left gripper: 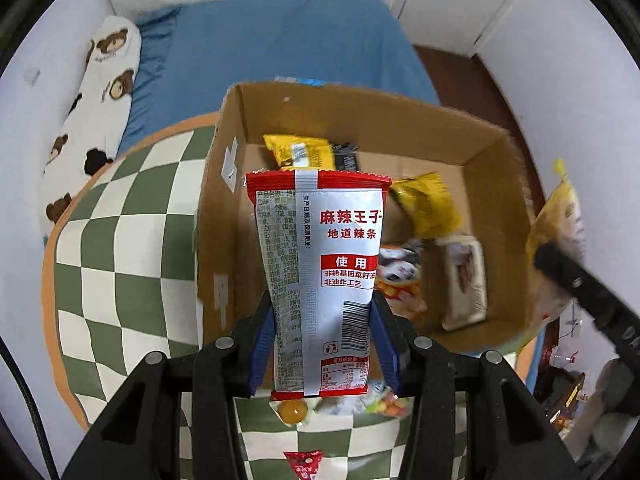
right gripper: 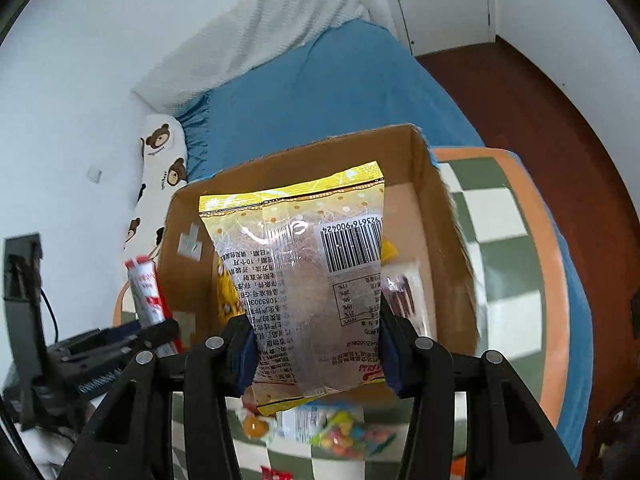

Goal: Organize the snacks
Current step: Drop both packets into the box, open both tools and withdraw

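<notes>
My left gripper is shut on a red and silver spicy-strip packet, which hangs over the near wall of an open cardboard box. Inside the box lie yellow packets and a pale wrapped snack. My right gripper is shut on a clear packet with a yellow top, also held above the cardboard box. In the left wrist view the right gripper shows blurred at the right with its yellow packet. The red packet and left gripper appear at the left of the right wrist view.
The box stands on a green and white checked cushion with an orange border. Loose sweets lie on it: an orange candy, a bag of coloured candies and a small red packet. A blue bed and bear-print pillow lie behind.
</notes>
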`<state>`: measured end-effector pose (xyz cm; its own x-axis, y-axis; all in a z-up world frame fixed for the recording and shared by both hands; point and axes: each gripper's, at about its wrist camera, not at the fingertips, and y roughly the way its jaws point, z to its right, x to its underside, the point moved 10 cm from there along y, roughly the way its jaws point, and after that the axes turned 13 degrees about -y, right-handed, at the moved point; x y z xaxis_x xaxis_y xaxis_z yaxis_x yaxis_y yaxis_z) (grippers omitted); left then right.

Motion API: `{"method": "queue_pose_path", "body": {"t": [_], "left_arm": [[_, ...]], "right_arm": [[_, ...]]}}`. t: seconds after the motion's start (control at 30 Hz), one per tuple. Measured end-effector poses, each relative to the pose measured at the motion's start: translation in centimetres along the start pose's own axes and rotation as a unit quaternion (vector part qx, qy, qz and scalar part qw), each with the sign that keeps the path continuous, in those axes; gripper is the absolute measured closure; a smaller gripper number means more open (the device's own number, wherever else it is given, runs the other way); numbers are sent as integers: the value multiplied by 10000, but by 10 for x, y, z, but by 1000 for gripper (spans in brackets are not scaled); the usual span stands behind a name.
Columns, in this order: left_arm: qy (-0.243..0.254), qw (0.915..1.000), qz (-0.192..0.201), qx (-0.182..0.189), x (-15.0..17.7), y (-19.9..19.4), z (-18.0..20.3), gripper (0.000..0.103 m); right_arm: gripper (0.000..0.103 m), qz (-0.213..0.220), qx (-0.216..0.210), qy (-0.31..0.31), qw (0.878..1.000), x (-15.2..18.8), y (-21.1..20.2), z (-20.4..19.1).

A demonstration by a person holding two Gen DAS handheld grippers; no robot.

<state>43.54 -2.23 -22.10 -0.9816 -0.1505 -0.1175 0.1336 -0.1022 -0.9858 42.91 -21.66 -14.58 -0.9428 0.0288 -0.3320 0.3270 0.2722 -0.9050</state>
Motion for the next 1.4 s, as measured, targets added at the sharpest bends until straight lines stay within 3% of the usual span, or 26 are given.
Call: {"method": "queue_pose_path", "body": {"t": [0.27,0.37,0.5,0.73,0.97,1.4], "left_arm": [[-167,9980,-484,-380,-11,53,-17,58],[-260,9969,-577,-475,-15,64,-23,53],[-405,9974,-466,-373,-23,66,-26,42],[-464,9982,-236,-294,-27,55,-22,42],[-329,9988,255,-253,-13,31,-9,42],[-166,9934,1132,-95,22,-33,-2,42]], "right_arm": [[50,-525,-181,-58,9984,-39,83,-18],[8,-745,-217,-28,9970,-45,109,-19],[8,-817,29,-164,9965,-47,120,-11],[8,-772,366,-161,9962,-33,108,16],[8,-622,563,-194,9963,-4,85,30],[8,50,784,-552,9954,27,13,6]]}}
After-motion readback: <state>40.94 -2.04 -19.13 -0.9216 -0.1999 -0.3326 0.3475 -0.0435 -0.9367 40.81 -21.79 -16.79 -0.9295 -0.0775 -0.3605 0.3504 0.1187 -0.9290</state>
